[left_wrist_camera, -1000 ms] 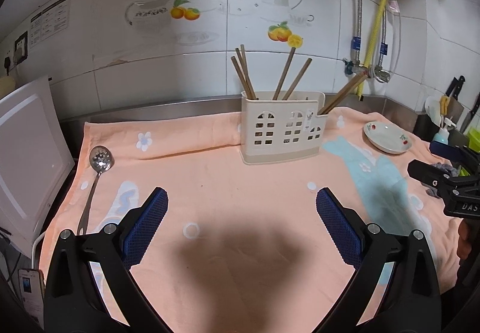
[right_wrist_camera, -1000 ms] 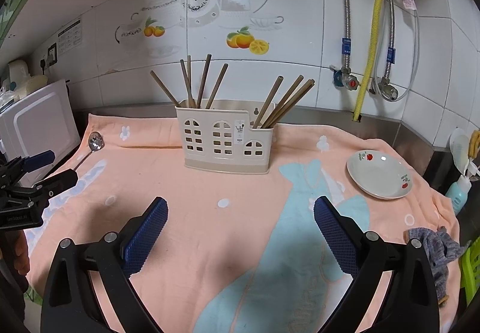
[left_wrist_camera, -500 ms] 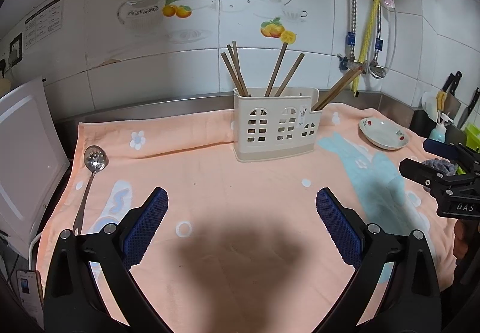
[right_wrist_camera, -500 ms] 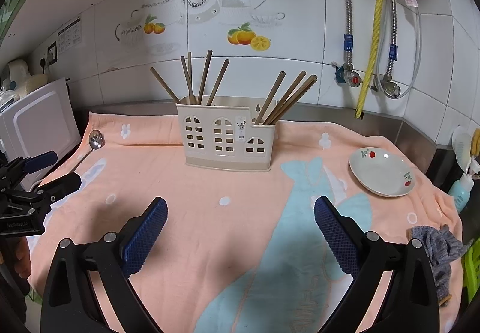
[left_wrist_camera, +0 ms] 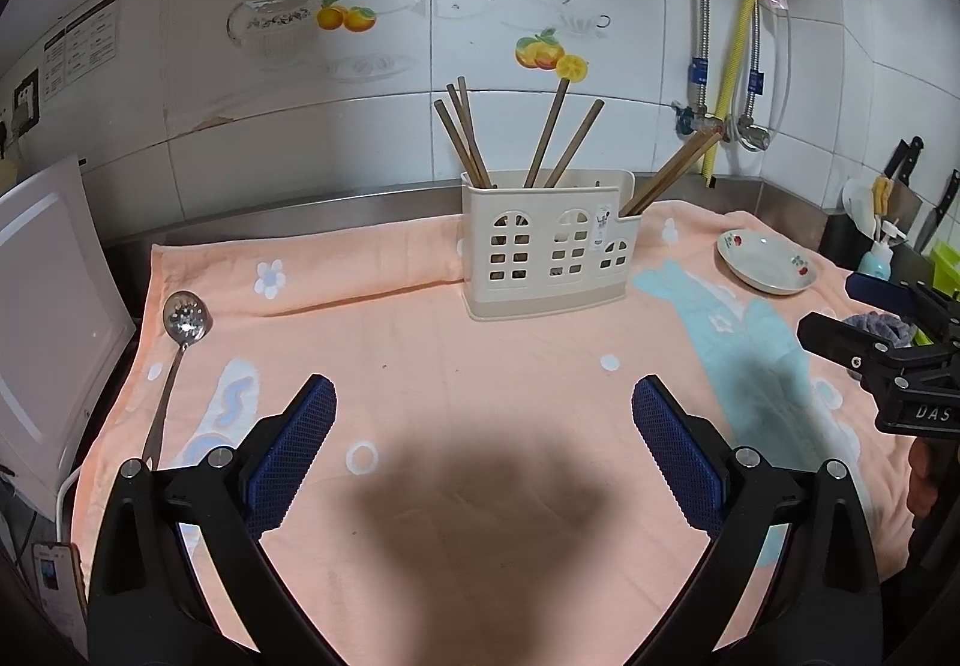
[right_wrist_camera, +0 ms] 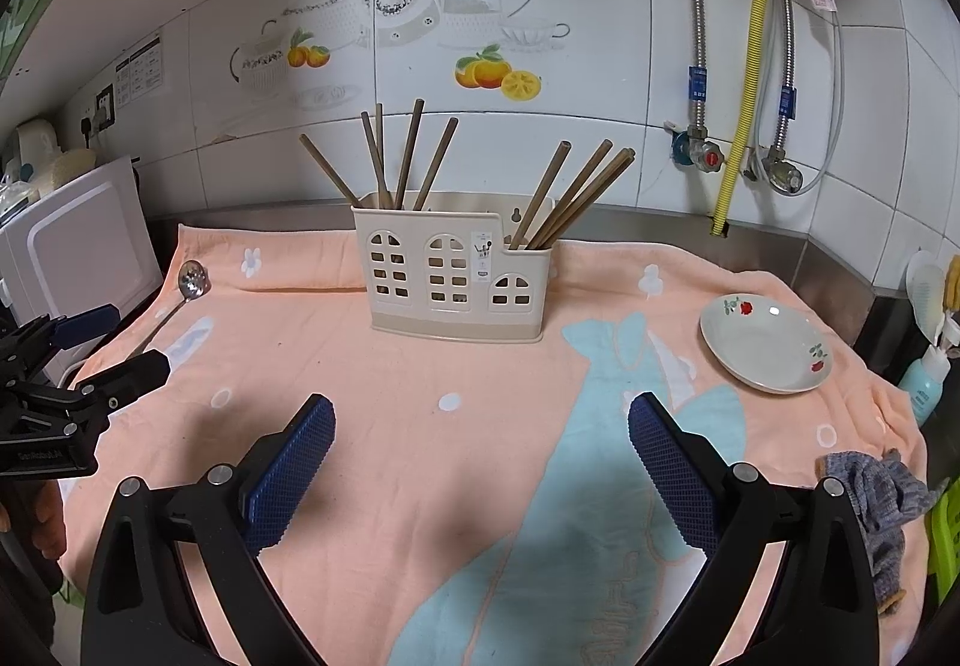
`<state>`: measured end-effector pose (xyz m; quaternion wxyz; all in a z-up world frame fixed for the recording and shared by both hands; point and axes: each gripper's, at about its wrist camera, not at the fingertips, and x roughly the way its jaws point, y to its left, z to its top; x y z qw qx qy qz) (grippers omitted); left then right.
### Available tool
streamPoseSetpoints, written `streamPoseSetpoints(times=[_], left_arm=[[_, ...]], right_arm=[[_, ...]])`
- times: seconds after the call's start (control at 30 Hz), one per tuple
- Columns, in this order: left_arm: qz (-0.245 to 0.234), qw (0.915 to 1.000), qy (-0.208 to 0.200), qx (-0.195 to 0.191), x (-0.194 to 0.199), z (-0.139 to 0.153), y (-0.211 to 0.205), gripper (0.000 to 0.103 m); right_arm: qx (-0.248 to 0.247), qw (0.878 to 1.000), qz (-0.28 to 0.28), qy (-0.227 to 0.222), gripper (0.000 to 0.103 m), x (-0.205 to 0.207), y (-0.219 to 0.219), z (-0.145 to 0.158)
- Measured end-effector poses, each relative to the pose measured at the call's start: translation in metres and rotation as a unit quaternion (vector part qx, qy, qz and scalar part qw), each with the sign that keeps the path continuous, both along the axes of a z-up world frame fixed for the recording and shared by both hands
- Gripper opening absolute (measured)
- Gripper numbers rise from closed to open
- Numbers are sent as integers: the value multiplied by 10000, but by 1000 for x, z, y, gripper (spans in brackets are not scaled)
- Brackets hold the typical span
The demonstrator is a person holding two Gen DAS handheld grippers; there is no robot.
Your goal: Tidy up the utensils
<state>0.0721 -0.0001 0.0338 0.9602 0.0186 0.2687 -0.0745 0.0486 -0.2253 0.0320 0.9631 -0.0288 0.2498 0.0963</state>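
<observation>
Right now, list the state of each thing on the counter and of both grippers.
left gripper: open, empty, above the towel.
right gripper: open, empty.
utensil holder: upright on the towel.
chopsticks: standing tilted in the holder, in two groups.
slotted spoon: lying flat on the towel's left edge, outside the holder.
plate: upright, empty.
grey cloth: crumpled at the right edge.

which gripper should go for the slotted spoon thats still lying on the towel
Left, probably. The slotted spoon lies at the towel's left edge, just ahead of the open left gripper; the right gripper faces the utensil holder.
</observation>
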Motion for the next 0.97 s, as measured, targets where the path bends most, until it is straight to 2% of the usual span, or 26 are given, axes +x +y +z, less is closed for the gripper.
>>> streamPoseSetpoints(times=[0.97], left_arm=[[-7, 10000, 57, -18, 2, -3, -3, 98]], right_arm=[[2, 10000, 70, 70, 95, 1, 6, -5]])
